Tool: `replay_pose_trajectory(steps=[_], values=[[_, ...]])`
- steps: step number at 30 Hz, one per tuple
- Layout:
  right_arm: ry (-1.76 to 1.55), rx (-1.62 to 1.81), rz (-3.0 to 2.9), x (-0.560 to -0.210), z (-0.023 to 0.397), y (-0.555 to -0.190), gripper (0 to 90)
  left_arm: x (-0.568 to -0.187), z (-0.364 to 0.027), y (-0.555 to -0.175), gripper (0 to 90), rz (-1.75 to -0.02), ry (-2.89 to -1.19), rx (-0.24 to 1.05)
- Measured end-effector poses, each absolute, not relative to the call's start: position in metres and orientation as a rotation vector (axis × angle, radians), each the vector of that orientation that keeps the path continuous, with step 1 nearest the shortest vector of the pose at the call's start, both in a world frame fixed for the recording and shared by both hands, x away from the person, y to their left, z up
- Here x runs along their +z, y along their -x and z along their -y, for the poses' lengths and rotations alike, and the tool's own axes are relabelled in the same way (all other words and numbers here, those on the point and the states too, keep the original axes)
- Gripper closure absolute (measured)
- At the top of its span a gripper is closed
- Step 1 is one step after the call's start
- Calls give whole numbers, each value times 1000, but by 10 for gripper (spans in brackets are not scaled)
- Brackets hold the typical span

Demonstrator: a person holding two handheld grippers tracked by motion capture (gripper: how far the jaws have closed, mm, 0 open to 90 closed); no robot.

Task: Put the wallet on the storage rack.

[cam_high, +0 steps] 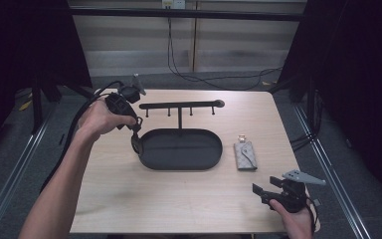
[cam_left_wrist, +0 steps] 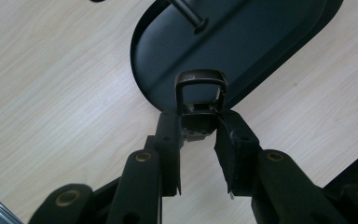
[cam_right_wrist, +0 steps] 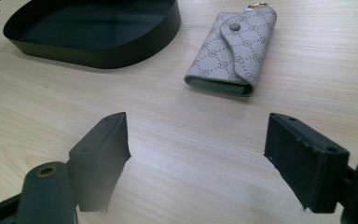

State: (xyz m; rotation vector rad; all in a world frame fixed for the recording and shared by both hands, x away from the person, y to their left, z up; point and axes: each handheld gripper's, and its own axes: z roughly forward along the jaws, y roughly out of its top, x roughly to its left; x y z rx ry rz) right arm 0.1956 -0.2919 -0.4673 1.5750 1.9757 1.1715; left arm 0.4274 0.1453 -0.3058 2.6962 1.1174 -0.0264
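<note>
Right hand-held gripper sits at the near right corner of the table, low over the wood, jaws spread wide with nothing between them; in the right gripper view its two black pads frame bare tabletop. Just beyond it lies a grey monogram key pouch, flat on the table, snap flap closed, metal ring at its far end; the right gripper view shows it ahead of the jaws and apart from them. Left of the pouch, mid-table, is the black oval tray with an upright post rising from its far side and a horizontal hook bar on top, small pegs hanging under it. The pouch is near the tray's right end, not touching. Left hand-held gripper is at the tray's left end, pointing down, held by the person's left hand. Its jaws are closed on a small dark item with a brown loop, likely a key fob; the left gripper view shows the pads pinching the item's body with the loop sticking out past the tips, hanging over the tray's left rim. Can't tell if the loop touches the tray.
</note>
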Motion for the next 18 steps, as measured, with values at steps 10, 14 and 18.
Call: replay_pose_trajectory(steps=[10,14,18], values=[[-1573,1178,-1980,-467,293,-195,215,-308,-138,-437,711,-1156,-2687,-12],[-1574,1181,-1979,-467,293,-195,216,-307,-132,-440,711,-1155,-2690,-8],[-1575,1183,-1980,-467,293,-195,215,-308,-127,-443,711,-1161,-2688,-12]])
